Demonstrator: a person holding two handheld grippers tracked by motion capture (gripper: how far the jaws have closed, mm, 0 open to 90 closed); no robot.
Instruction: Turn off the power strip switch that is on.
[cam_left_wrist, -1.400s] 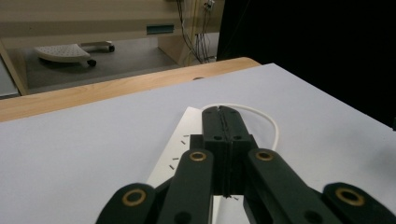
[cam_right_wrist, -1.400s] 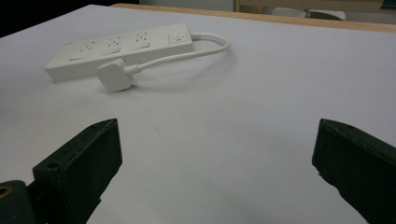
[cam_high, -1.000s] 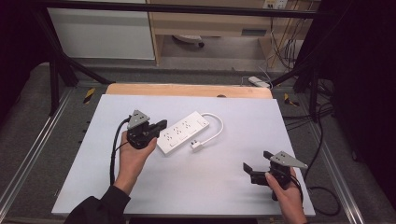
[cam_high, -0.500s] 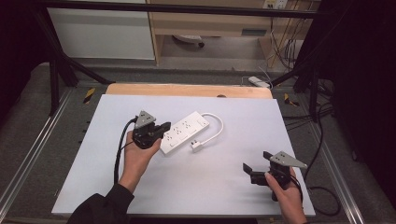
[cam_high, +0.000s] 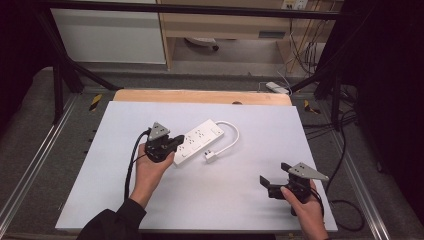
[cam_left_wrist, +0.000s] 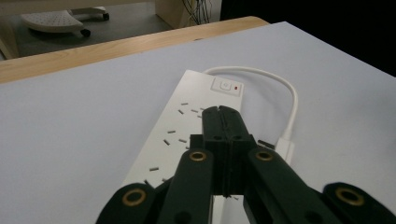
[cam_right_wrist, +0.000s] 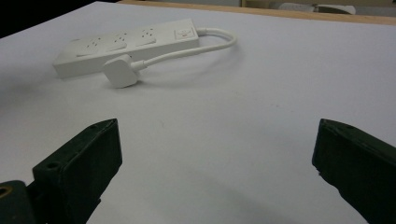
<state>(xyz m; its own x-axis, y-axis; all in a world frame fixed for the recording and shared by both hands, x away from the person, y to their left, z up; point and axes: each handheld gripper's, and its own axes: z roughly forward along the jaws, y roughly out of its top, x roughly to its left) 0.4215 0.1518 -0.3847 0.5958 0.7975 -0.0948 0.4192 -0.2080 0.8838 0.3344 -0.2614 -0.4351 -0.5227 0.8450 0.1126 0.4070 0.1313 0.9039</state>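
A white power strip (cam_high: 199, 141) lies on the white table top (cam_high: 250, 200), its short cable (cam_high: 233, 135) looping round to a white plug (cam_high: 210, 156) beside it. My left gripper (cam_high: 180, 140) hovers over the strip's near end with its jaws pressed together and nothing between them; in the left gripper view the shut tips (cam_left_wrist: 223, 112) sit above the strip (cam_left_wrist: 187, 121), short of its switch (cam_left_wrist: 227, 86). My right gripper (cam_high: 265, 183) rests near the front right of the table, jaws wide apart and empty. From the right gripper view the strip (cam_right_wrist: 126, 44) and plug (cam_right_wrist: 119, 71) lie well ahead.
A wooden strip (cam_high: 200, 96) borders the table's far edge. Metal rails (cam_high: 30, 165) run along both sides. Beyond the table stand cabinets, a chair base (cam_high: 200, 44) and hanging cables (cam_high: 300, 45). A black cable (cam_high: 131, 167) trails from my left gripper.
My left gripper has moved right, onto the near end of the power strip. The right gripper has stayed put, open.
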